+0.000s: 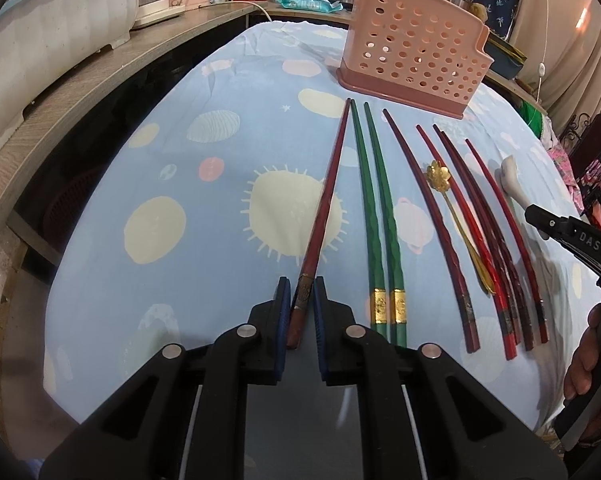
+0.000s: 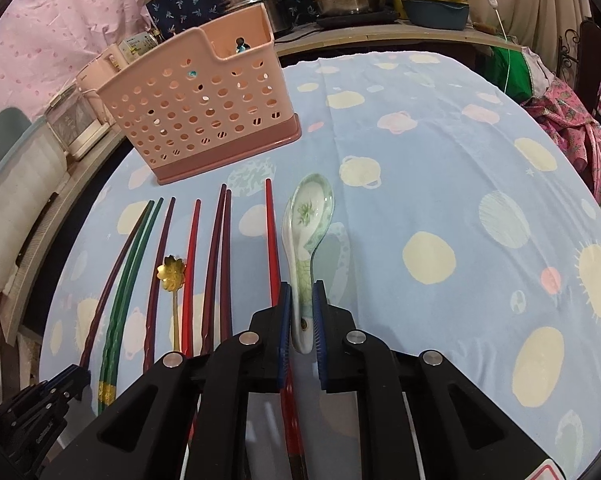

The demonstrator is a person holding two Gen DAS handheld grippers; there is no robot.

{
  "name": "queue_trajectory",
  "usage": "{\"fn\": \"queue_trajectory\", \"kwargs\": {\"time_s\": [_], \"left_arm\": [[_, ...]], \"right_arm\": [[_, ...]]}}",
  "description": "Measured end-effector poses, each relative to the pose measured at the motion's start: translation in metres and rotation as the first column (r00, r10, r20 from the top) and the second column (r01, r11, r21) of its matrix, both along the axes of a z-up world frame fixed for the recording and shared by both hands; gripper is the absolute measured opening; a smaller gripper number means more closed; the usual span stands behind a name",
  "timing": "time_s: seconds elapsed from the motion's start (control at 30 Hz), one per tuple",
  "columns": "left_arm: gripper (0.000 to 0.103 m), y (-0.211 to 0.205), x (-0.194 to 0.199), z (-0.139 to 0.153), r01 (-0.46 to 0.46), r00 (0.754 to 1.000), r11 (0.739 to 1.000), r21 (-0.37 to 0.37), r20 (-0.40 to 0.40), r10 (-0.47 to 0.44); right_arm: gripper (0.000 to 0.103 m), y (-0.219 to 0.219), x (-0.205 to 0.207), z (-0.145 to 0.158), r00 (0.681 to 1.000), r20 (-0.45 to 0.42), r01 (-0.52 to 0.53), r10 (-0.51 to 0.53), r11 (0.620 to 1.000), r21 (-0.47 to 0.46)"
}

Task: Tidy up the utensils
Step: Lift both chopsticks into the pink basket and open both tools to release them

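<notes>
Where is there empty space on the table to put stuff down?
There is bare cloth right of the white spoon, out to the table's edge, and more left of the leftmost chopstick. Between those, chopsticks and a gold spoon crowd together before the pink basket.

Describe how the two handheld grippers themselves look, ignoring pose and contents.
Both the left gripper and right gripper have matte black angular linkages with round silver pivot pins and blue ribbed finger pads. The left wrist view shows white "DAS" lettering on the right gripper's side.
</notes>
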State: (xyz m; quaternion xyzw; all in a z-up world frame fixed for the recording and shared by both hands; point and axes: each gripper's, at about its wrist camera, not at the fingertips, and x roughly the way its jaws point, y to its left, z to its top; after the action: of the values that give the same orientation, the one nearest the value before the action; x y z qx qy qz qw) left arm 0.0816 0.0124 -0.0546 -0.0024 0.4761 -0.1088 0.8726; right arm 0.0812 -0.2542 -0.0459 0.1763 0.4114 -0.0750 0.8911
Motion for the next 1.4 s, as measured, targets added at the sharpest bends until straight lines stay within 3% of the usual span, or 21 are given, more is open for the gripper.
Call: {"fn": "queue_trajectory", "kwargs": {"time_s": [0.43,0.73,0.93,1.17,1.4], "left_arm": [[0.007,0.006,-0.013,0.024,0.002,1.0,0.999,-0.044,0.03,0.0],[0.007,0.014,-0.007,0.077,0.007,0.992,0.995,-0.1,0.125,0.005],[0.007,0.015,0.012,0.125,0.015,0.971,0.992,-0.122,0.241,0.015],[0.007,0.007,0.045,0.182,0.019,0.925,0.988,-0.152,0.377,0.04],[0.007,-0.006,0.077,0.228,0.043,0.89,0.982,-0.184,0.454,0.046]], "right_arm": [[0.008,-0.009,-0.028,0.04,0.995,0.101,0.021,-0.022,1.0,0.006],[0.007,-0.014,-0.031,0.078,0.984,0.177,0.015,-0.015,1.0,0.002],[0.007,-0.014,-0.02,0.104,0.973,0.233,-0.007,0.011,1.0,-0.016],[0.007,-0.017,0.007,0.125,0.96,0.277,-0.038,0.037,0.999,0.001],[0.007,-0.026,0.042,0.136,0.955,0.294,-0.067,0.046,0.996,0.062]]}}
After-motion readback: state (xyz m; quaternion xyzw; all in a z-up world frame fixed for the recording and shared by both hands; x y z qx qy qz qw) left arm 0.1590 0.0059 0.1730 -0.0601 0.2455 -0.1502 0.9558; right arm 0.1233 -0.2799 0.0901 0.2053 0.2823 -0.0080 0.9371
